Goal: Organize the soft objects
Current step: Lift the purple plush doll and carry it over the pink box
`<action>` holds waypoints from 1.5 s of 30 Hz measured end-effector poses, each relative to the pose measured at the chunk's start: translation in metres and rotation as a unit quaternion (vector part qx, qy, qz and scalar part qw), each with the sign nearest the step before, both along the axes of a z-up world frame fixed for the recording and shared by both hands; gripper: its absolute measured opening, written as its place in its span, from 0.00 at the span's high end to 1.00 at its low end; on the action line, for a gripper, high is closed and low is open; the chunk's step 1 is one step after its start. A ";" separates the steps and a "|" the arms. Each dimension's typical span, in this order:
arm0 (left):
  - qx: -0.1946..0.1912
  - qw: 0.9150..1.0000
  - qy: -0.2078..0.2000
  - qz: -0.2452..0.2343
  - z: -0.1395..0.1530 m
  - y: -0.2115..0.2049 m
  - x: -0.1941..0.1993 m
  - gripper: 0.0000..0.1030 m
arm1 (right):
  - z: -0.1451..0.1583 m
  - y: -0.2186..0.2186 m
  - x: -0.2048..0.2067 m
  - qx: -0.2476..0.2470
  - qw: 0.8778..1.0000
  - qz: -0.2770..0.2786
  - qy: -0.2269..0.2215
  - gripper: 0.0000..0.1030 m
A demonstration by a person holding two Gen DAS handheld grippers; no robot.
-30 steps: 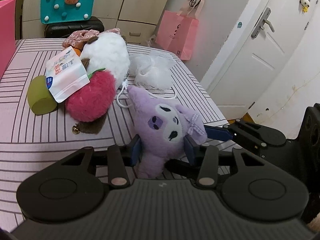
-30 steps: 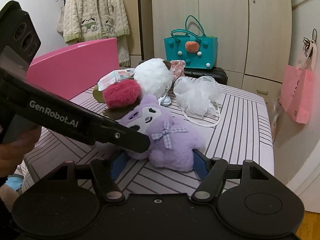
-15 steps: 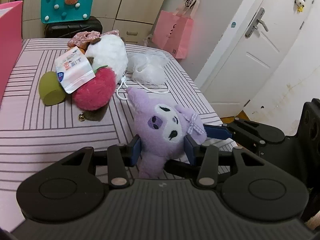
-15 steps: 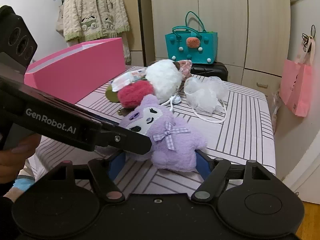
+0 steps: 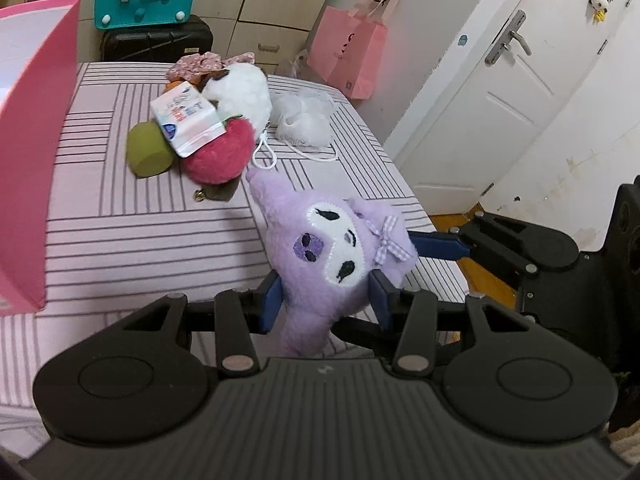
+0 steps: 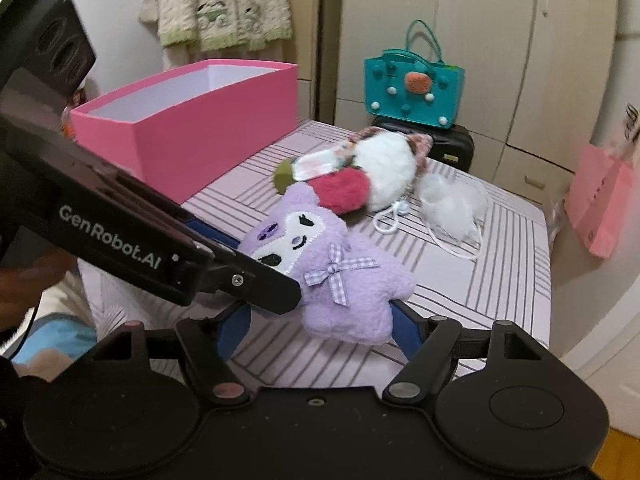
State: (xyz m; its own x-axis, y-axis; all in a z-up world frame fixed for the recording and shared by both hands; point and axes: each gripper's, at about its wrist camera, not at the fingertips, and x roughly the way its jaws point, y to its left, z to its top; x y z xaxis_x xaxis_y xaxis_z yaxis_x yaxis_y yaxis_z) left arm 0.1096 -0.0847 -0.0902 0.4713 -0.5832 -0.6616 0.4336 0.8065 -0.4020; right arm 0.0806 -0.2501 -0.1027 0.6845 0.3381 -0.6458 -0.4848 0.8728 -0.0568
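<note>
A purple plush doll (image 5: pixel 320 248) with a white face and a checked bow is held off the striped table by both grippers. My left gripper (image 5: pixel 325 300) is shut on its head end. My right gripper (image 6: pixel 320 326) is shut on its body (image 6: pixel 352 300). A pile of soft things lies further back: a red and white plush (image 5: pixel 224 148), a tissue pack (image 5: pixel 186 118), an olive green piece (image 5: pixel 146 148), a white mesh puff (image 5: pixel 306 122). An open pink box (image 6: pixel 192 120) stands at the left.
The table's right edge (image 5: pixel 404 184) drops to the floor by a white door (image 5: pixel 500 92). A teal bag (image 6: pixel 414 92) on a black case and a pink paper bag (image 6: pixel 600 204) sit behind the table.
Both grippers have lifted the purple doll and drawn it back from the pile, toward the left. The pink box has come further into view.
</note>
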 end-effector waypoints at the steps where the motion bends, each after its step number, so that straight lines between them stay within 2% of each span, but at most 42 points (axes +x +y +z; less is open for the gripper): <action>1: 0.000 1.000 0.003 0.000 0.003 0.004 -0.002 0.56 | 0.003 0.004 -0.002 -0.004 1.000 0.005 0.001 0.23; 16: 0.009 0.999 0.030 0.014 0.035 0.067 -0.037 0.56 | 0.036 0.058 -0.026 -0.021 0.997 0.079 0.008 0.24; 31: 0.023 0.997 0.039 0.061 0.065 0.136 -0.064 0.56 | 0.067 0.125 -0.038 -0.027 0.988 0.152 0.014 0.24; 38: 0.025 0.995 0.013 0.091 0.082 0.158 -0.062 0.57 | 0.081 0.155 -0.031 -0.035 0.985 0.166 0.000 0.24; 45: 0.022 0.994 -0.015 0.104 0.103 0.179 -0.035 0.57 | 0.101 0.177 -0.012 -0.039 0.985 0.169 -0.021 0.24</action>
